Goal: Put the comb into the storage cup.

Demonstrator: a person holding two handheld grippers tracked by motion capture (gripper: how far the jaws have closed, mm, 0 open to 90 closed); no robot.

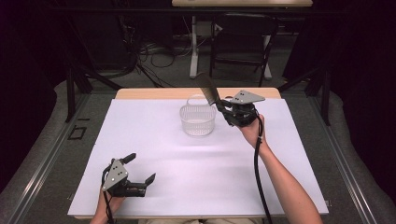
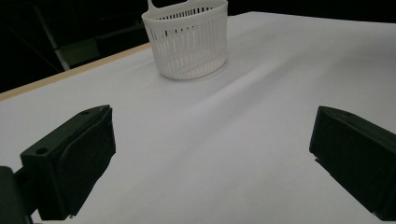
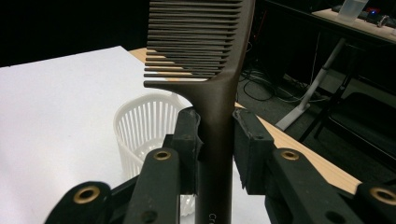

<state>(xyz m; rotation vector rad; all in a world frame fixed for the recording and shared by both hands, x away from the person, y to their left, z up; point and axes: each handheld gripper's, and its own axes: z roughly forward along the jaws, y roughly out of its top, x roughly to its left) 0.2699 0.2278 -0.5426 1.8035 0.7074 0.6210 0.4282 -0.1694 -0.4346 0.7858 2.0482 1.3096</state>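
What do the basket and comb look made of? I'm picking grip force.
Basket: likely moulded white plastic, slightly translucent, matt, with thin slotted walls. Comb: probably hard dark-brown plastic with a smooth, faintly glossy handle and fine, even teeth; the right gripper is shut on it. The left gripper is open.

Up top, the high view looks forward and down from the person's side, taking in the whole white table (image 1: pixel 154 140) and the dark room behind it. Down low, the left gripper view skims just above the tabletop from the near left, facing the far edge, with the white basket (image 2: pixel 187 39) well ahead. The right gripper view sits much closer, peering down past the basket's rim toward the far right corner and the floor beyond. All three share that basket.
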